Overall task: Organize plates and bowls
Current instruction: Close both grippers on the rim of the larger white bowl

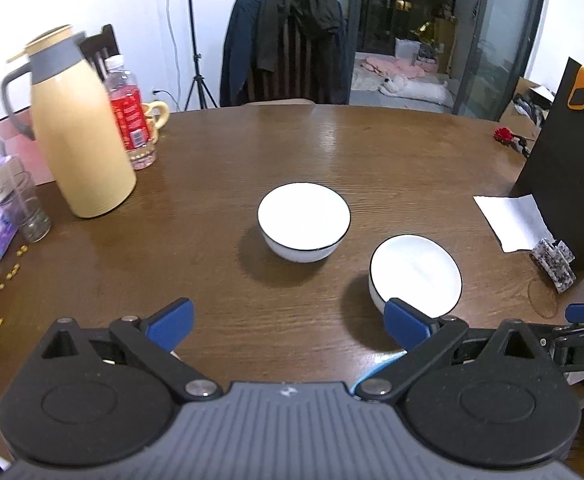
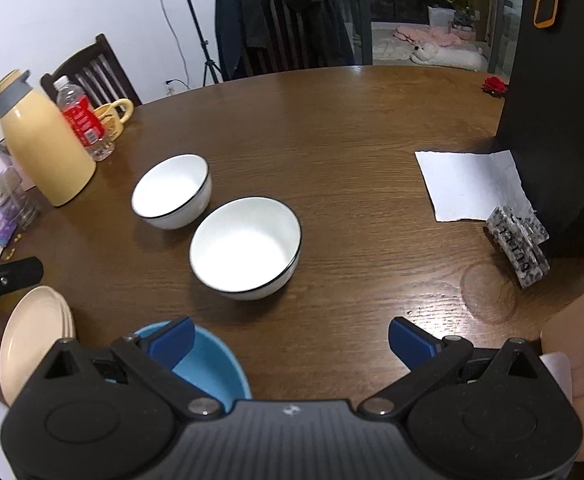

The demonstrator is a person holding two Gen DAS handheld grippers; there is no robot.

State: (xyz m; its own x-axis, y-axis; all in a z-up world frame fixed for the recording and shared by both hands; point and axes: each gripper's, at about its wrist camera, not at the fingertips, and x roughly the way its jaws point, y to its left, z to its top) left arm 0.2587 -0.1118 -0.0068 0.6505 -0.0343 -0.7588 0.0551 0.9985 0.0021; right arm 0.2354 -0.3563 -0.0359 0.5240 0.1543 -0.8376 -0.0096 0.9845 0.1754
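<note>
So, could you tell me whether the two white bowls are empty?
Empty: both bowls, near and far, show bare white insides and stand upright.

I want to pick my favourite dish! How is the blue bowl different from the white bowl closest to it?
The blue bowl is blue all over, while the white bowl is white with a thin dark rim. The blue bowl sits at the near table edge, partly hidden behind the right gripper; the white bowl stands farther in, fully in view. Both are round, upright and empty as far as can be seen.
</note>
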